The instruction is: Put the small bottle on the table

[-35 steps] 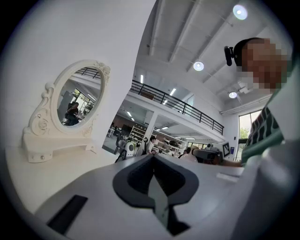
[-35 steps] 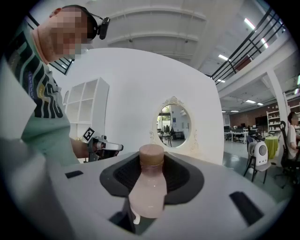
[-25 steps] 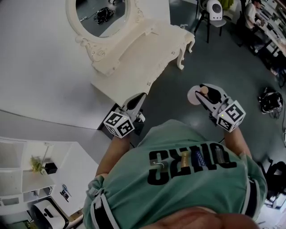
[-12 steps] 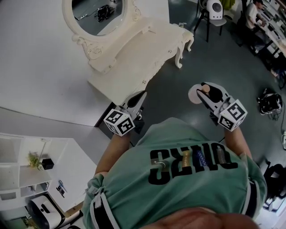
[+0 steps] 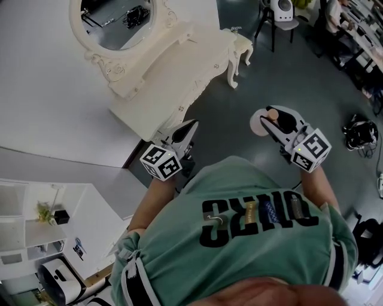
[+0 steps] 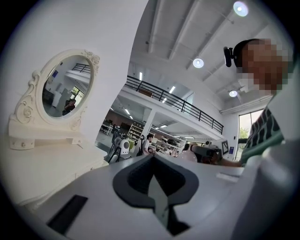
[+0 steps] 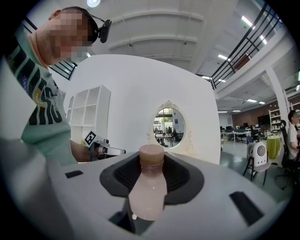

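Right gripper [image 7: 151, 174]: pinching the small pale pink plastic bottle [image 7: 147, 194] around its body, cap pointing away from me.
Left gripper [image 6: 153, 177]: pressed together, nothing in it.
Bottle's place: up in the air over the grey floor [image 5: 287, 72], apart from the white carved bench [image 5: 173, 83] with the oval mirror [image 5: 111, 18].
Just changed: the bench has slid up and left in my head view; my hold looks the same.
What it means: I think I am still carrying. The bottle must get over the bench top before I let go.
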Available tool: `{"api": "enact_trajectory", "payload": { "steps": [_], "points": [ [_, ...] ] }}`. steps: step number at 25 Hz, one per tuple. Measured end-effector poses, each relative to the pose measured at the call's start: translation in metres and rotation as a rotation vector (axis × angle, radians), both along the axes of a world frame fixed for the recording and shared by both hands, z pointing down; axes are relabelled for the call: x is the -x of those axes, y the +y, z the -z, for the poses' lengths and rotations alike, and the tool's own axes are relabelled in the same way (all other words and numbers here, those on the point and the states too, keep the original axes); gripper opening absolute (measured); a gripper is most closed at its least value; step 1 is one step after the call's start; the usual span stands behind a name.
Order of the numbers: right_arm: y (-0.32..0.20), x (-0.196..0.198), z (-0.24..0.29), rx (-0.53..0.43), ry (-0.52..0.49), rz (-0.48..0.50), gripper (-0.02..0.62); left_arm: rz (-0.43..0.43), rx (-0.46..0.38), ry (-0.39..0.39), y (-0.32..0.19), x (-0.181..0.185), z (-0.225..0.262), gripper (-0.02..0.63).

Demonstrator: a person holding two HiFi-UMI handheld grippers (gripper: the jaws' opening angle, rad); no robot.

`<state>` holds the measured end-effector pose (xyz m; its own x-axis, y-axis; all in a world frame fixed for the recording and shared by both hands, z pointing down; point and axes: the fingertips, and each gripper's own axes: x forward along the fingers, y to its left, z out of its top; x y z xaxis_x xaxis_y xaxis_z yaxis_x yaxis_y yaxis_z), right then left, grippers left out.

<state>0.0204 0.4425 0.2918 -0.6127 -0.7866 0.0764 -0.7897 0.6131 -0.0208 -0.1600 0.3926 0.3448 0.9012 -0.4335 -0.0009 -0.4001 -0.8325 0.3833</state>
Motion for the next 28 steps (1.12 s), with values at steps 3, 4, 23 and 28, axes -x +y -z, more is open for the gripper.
{"api": "enact_trajectory", "payload": {
  "steps": [3, 4, 23, 28],
  "points": [
    [-0.003, -0.010, 0.000, -0.002, -0.004, -0.004, 0.130, -0.005, 0.005, -0.009, -0.001, -0.009, -0.003, 0.009],
    [-0.005, -0.012, -0.001, -0.003, -0.005, -0.005, 0.130, -0.005, 0.007, -0.011, -0.003, -0.011, -0.003, 0.009],
    [-0.198, 0.021, -0.010, 0.014, 0.002, -0.129, 0.130, -0.154, 0.032, 0.042, -0.216, 0.008, -0.020, 0.009],
    [-0.277, 0.030, 0.001, 0.010, -0.012, -0.190, 0.130, -0.227, 0.022, 0.030, -0.300, 0.014, -0.013, 0.009]
  ]
}}
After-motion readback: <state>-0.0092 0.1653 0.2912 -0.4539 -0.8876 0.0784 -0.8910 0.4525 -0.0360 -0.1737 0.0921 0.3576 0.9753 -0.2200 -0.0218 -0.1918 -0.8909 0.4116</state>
